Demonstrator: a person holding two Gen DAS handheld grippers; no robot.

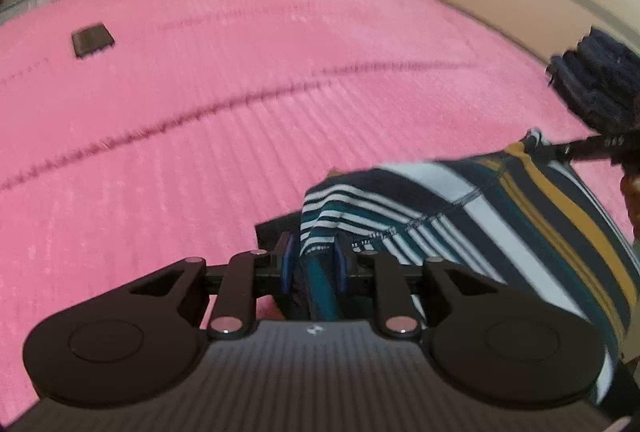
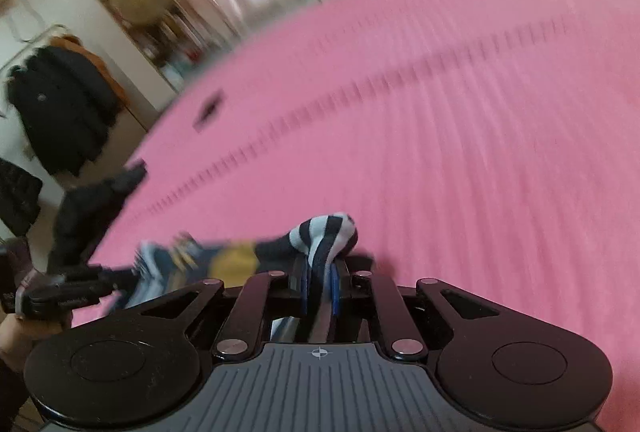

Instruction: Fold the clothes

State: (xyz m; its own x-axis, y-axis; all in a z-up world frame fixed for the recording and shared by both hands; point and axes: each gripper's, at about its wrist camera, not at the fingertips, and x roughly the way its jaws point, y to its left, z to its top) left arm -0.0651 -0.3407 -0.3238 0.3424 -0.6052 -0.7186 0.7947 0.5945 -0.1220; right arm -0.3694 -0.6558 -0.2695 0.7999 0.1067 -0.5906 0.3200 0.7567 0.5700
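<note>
A striped garment in navy, white, teal and mustard hangs stretched in the air over the pink bed. My left gripper is shut on one bunched corner of it. My right gripper is shut on another bunched corner. In the left wrist view the right gripper's tip holds the far corner at the right. In the right wrist view the left gripper shows at the lower left with the cloth spanning between the two. Both views are motion-blurred.
A small dark flat object lies on the bed at the far left. A pile of dark blue clothes sits at the bed's right edge by the headboard. Dark coats hang on a rack beyond the bed; a dark garment drapes the bed's edge.
</note>
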